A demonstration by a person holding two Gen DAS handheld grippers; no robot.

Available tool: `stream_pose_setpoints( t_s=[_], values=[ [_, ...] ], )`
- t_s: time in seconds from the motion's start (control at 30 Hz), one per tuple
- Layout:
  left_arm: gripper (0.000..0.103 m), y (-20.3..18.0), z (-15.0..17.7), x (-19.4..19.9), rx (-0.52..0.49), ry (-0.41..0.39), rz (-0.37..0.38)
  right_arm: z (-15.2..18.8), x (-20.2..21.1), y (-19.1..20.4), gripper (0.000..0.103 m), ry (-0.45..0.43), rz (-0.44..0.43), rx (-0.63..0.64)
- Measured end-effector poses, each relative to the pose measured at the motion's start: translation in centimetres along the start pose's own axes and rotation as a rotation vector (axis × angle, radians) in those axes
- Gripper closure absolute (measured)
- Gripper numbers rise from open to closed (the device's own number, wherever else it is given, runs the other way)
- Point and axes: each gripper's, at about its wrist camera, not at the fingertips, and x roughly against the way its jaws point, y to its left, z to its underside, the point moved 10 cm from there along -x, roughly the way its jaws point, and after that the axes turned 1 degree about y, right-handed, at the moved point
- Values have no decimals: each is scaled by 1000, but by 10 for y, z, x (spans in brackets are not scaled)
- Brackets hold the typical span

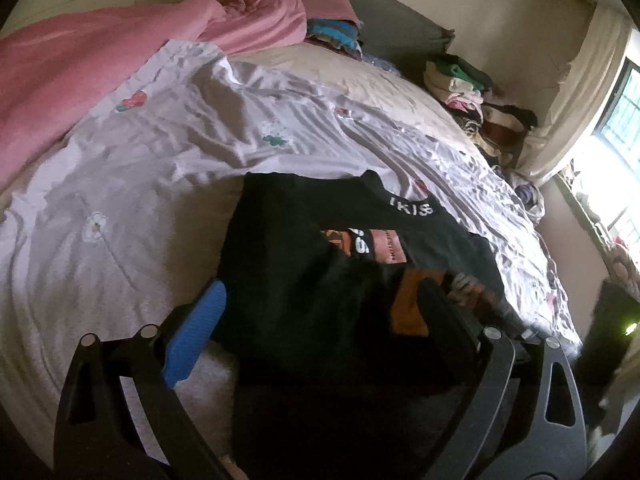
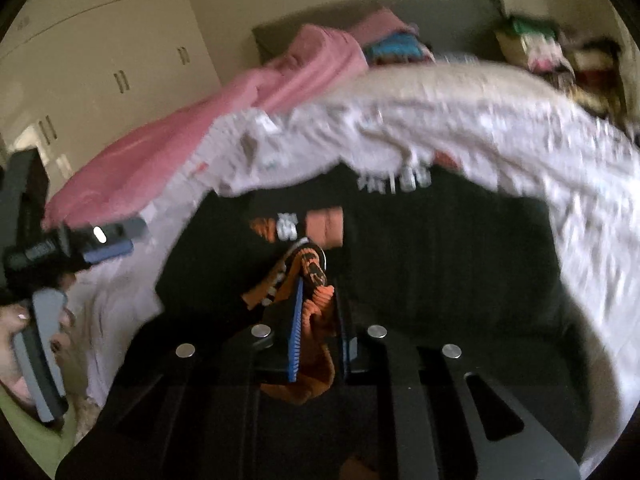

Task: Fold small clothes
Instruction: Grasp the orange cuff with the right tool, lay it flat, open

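A black garment with orange and white print point(image 1: 304, 272) is lying on the white flowered bedsheet point(image 1: 132, 168) near the bed's front edge, partly doubled over so that its white lettering is showing along the far fold.

The right gripper point(image 2: 314, 280) is pinching a bunched orange-printed part of that garment point(image 2: 316, 312); its 2 fingers are pressed nearly together on the cloth, with the blue ribbed pad point(image 2: 297, 332) flat against it. This grip is probably there to carry that edge across the body of the garment for the next fold.

The left gripper point(image 1: 320, 304) is hovering over the near side of the garment with its fingers spread wide, the blue pad point(image 1: 196, 336) standing at the cloth's left edge and pressing on nothing. Seen from the right wrist camera, that same left gripper point(image 2: 108, 240) is sitting off to the side above the sheet, clear of the garment.

A pink blanket point(image 1: 80, 68) and stacks of folded clothes point(image 1: 460, 80) are lying well apart, toward the headboard.
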Motion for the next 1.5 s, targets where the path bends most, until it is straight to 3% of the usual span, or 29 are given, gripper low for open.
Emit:
stream_pose_setpoints(
  t_s=[0.23,0.43,0.77,1.33,1.5],
  values=[
    [12,1,0,0,6,7,6,-66,22,3,90,-122,31,129],
    [11,-1,0,-7,-6,17,-6,-86,28,-28,90,-153,117,155],
    [11,-14,-5,-29,-48,20,-24,-65,21,-77,90,-117,199,78],
    [11,-29,-3,-73,-107,93,-31,-31,4,-106,89,-41,263,20],
    [11,-34,2,-82,-130,117,-27,-29,0,-112,84,-25,295,14]
  ],
)
